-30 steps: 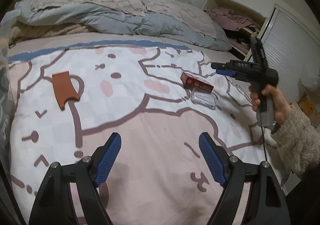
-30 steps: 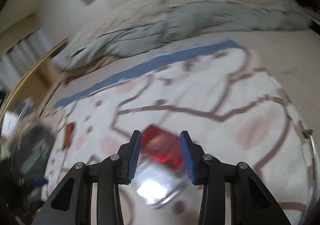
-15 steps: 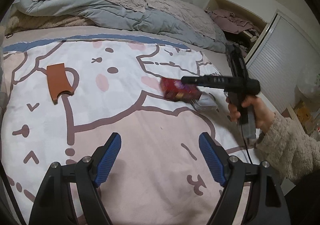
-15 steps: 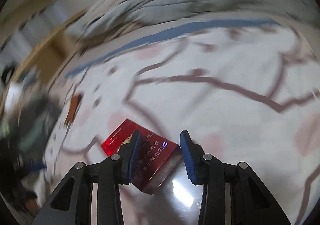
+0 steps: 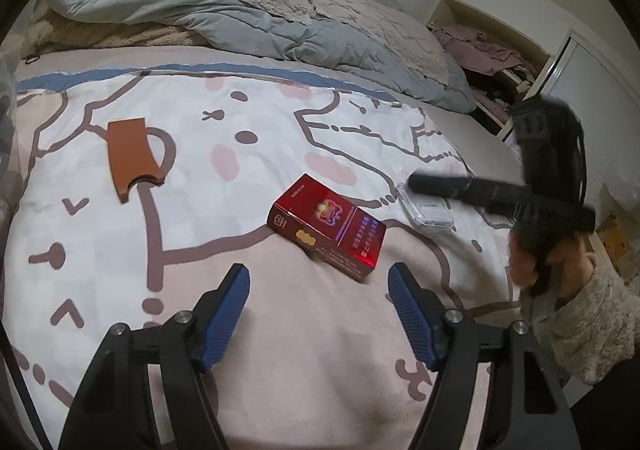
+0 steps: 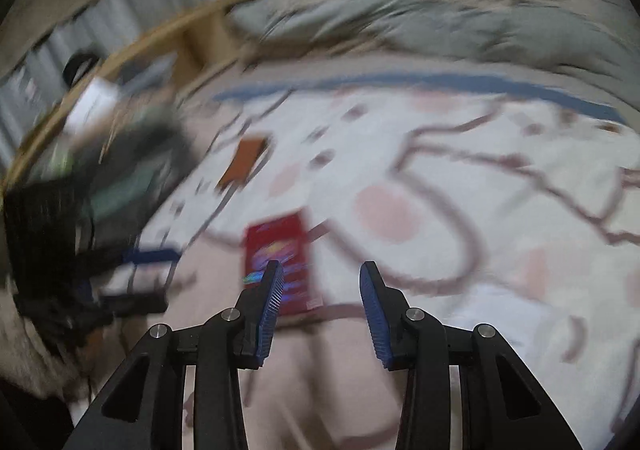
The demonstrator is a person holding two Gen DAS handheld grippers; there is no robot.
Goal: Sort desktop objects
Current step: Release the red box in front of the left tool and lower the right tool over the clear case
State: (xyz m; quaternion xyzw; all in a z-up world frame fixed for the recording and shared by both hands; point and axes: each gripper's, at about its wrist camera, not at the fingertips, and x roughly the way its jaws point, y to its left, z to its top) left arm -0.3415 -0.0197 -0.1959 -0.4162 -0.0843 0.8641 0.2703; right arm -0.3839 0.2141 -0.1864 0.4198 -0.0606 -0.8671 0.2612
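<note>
The red box (image 5: 327, 228) has moved. A moment ago it lay far off next to the clear case (image 5: 427, 206); now it lies alone on the bed sheet (image 5: 260, 330), just ahead of the left gripper (image 5: 319, 314) and a bit to its right. So one thing looks dragged out of the pile, ready to be picked up.

The left gripper points down at the sheet, jaws closing with nothing between them (the box is past the tips). The right gripper (image 6: 321, 310) is half open and empty; the box shows just beyond its left finger. The hand (image 5: 536, 262) holding it is blurred. The brown card (image 5: 132, 157) lies far to the left.
</note>
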